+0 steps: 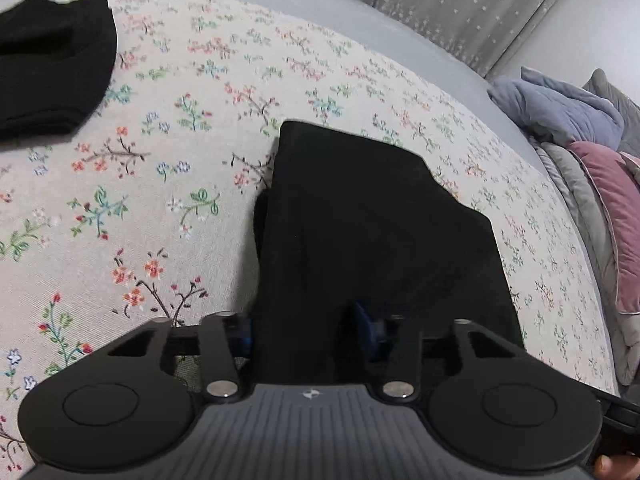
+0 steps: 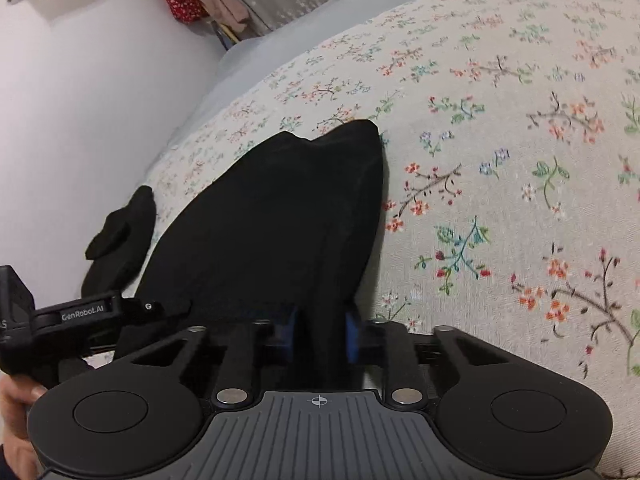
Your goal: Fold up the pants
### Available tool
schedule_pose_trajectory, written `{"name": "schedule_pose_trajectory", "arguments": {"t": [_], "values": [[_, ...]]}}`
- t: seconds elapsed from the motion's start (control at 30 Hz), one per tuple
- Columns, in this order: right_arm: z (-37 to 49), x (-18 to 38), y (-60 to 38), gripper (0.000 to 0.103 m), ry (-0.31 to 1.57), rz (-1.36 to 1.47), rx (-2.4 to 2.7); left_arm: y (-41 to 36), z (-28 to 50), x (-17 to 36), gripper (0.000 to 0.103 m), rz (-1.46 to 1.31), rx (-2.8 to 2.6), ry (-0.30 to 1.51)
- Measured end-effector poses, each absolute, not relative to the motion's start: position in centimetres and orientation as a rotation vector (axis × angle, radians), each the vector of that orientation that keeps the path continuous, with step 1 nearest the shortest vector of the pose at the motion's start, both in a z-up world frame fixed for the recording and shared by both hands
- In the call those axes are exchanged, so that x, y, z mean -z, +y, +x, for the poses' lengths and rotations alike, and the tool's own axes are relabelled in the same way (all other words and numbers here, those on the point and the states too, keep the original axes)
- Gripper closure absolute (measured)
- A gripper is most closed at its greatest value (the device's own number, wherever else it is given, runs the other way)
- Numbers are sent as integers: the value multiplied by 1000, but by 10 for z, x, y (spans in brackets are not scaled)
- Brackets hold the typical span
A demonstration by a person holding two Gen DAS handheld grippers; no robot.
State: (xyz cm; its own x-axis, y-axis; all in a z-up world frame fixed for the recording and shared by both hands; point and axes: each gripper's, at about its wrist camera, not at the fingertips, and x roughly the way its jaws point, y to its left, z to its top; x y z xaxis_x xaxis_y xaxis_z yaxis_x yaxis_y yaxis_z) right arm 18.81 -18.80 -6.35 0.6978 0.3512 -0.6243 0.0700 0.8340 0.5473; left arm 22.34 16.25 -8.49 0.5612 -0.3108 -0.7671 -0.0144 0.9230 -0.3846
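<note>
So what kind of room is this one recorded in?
Most likely a bedroom: the black pants lie on a wide bed under a cream floral-print cover, soft blue and pink quilts are piled at one end, and grey star-patterned curtains hang behind.

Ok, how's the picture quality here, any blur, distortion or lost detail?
Left wrist view: strong fisheye bend, dark corners; black pants show almost no fold detail. Right wrist view: same bend, floral cover softly blurred towards the far right, pants a flat black shape.
</note>
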Motion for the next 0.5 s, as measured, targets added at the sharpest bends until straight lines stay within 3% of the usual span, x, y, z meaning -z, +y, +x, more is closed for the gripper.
{"name": "schedule_pose_trajectory", "arguments": {"t": [0.2,0.5], "values": [[185,39,-172,93,733,389,-151,152,225,71,60,-413,189,927],[183,-3,-202,94,603,256,-80,95,243,51,63,-435,270,843]]}}
